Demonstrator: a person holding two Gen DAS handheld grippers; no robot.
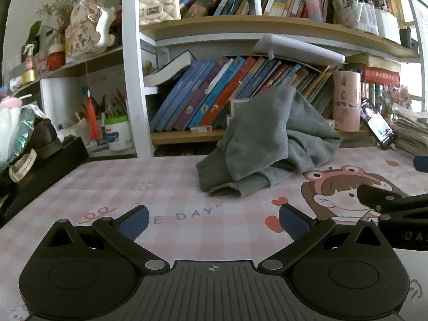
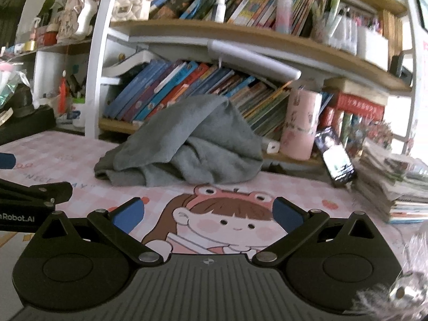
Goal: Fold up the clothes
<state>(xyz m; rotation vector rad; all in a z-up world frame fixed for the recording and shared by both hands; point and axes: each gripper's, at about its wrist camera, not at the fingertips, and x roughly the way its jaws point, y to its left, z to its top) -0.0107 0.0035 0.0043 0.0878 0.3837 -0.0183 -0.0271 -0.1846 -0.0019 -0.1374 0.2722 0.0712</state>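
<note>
We hold both the left gripper (image 1: 212, 220) and right gripper (image 2: 207, 212) wide and empty, the crumpled grey garment (image 1: 267, 139) well ahead, slightly nearer the right.

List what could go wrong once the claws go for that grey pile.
The grey garment lies crumpled with one part propped against the books, so pulling it may drag them out. A phone leans just beside it and could get knocked over. Both the left claw and right claw are open and empty.
</note>
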